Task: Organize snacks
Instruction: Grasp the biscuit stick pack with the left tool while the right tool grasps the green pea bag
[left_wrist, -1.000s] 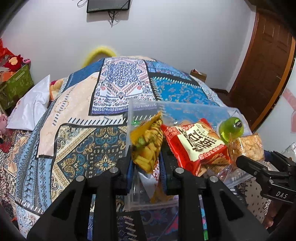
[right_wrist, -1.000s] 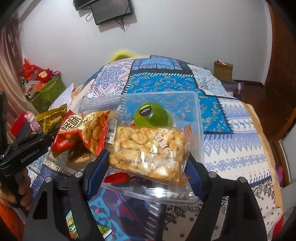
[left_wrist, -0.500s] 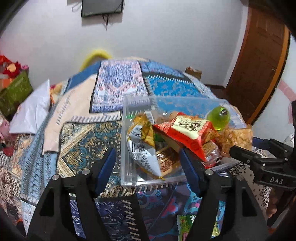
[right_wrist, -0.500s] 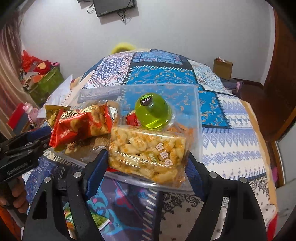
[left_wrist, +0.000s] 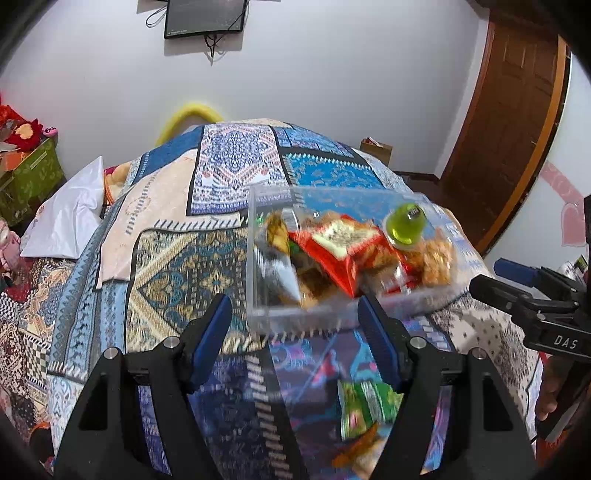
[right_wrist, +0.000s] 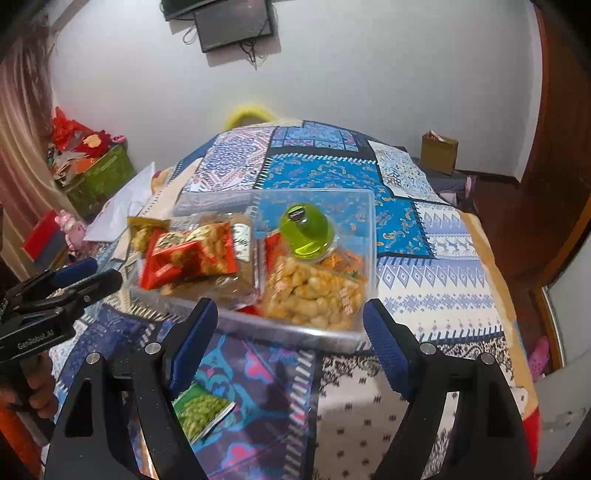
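Both views are evenly and brightly lit by soft, diffuse light; the source itself is not seen. The white wall (left_wrist: 332, 92) is rendered without harsh glare, and only faint shadows are cast on the bed (right_wrist: 424, 258). Strong fisheye distortion is shown: the bed is bulged into a dome and the door (left_wrist: 517, 110) is bent along the right edge, while the corners are darkened by black vignetting. In the left wrist view, motion blur is smeared over the clear container (left_wrist: 347, 258) and the green packet (left_wrist: 369, 406) at lower centre. The right wrist view is rendered sharper, with slight softness on the red packet (right_wrist: 192, 254).
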